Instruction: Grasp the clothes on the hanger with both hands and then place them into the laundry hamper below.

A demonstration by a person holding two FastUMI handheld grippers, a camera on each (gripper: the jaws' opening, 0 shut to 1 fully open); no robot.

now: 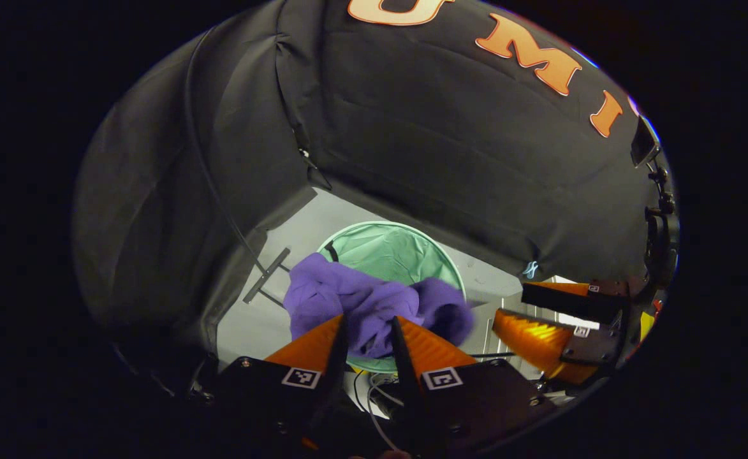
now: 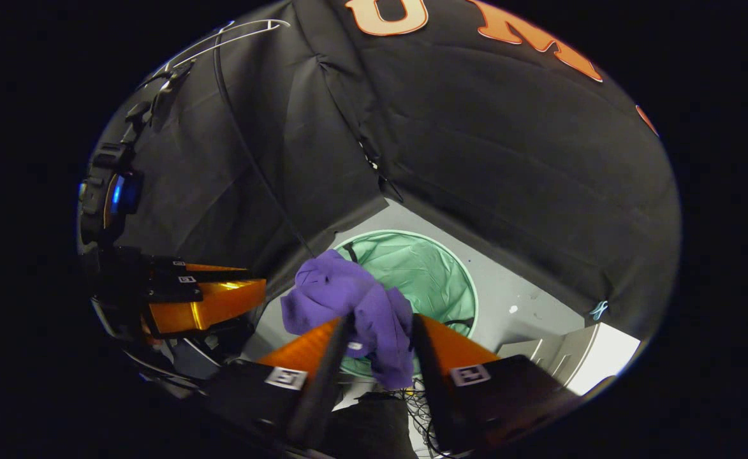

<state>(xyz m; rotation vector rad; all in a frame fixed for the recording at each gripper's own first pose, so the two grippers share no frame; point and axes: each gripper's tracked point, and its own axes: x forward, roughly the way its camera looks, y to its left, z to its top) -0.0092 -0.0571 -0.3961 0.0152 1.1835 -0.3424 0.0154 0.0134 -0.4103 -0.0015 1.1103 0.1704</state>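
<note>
Currently both left tongs (image 1: 368, 336) and right tongs (image 2: 380, 338) look nipped onto the bunched purple garment (image 1: 361, 303) above the green hamper (image 1: 405, 252), but its bulk overhangs the near-left rim, so releasing now risks cloth draping outside onto the floor (image 2: 527, 299).

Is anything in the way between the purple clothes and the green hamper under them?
Nothing visible is. The purple clothes hang bunched between both grippers' fingers, right above the green hamper, whose open mouth below looks clear.
</note>
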